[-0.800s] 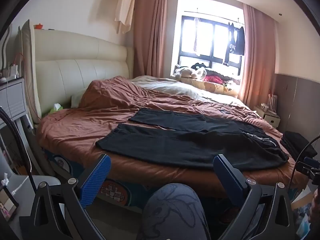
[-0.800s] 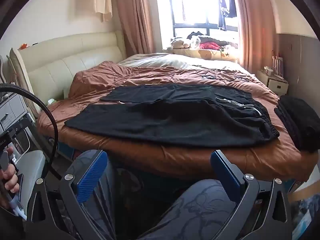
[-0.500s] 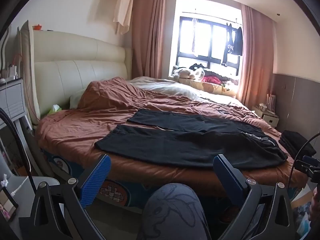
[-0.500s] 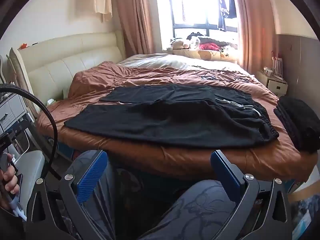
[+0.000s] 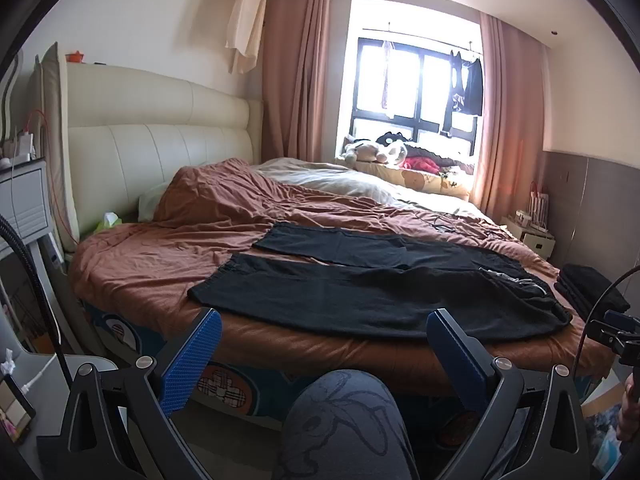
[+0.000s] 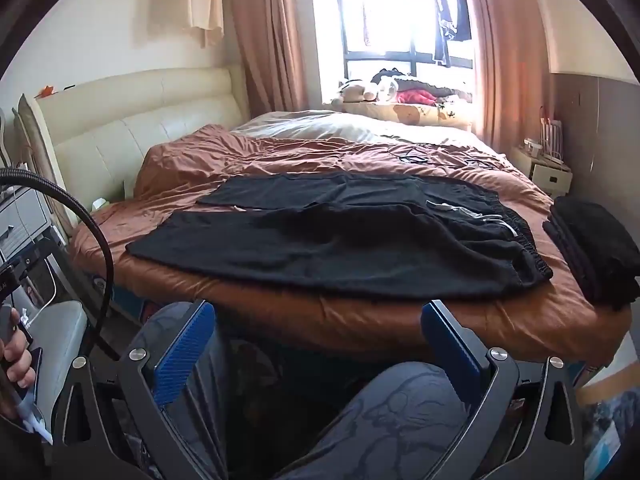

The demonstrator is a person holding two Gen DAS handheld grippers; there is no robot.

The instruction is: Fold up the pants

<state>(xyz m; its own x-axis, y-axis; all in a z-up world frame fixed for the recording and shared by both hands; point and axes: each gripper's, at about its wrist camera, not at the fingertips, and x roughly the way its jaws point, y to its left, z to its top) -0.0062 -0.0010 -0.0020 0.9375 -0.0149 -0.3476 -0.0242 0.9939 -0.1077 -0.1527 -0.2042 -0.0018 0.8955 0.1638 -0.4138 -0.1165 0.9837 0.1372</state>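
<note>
Black fabric pants [image 5: 372, 292] lie flat & unfolded on the rust-brown bedspread [image 5: 160, 264], legs running toward the cream padded headboard [image 5: 152, 152], elastic waistband at the opposite end, near leg along the bed's front edge.

Going L to R, all relative to the pants: left gripper [image 5: 320, 344], black frame w/ blue ribbed pads, hovers short of the near leg, fingers spread wide, nothing between them. Right gripper [image 6: 316, 336], same build, sits short of the front edge nearer the waistband, fingers spread too, empty. Past the waistband, a folded black stack [image 6: 592, 248] rests on the bedspread.

Step in hand looks like the first reach. To do it well, prob.: L takes near-leg hem, R takes near waistband corner, pinch both layers, lift together & carry over onto the far leg, edges matched, no drag on the bedspread.
</note>
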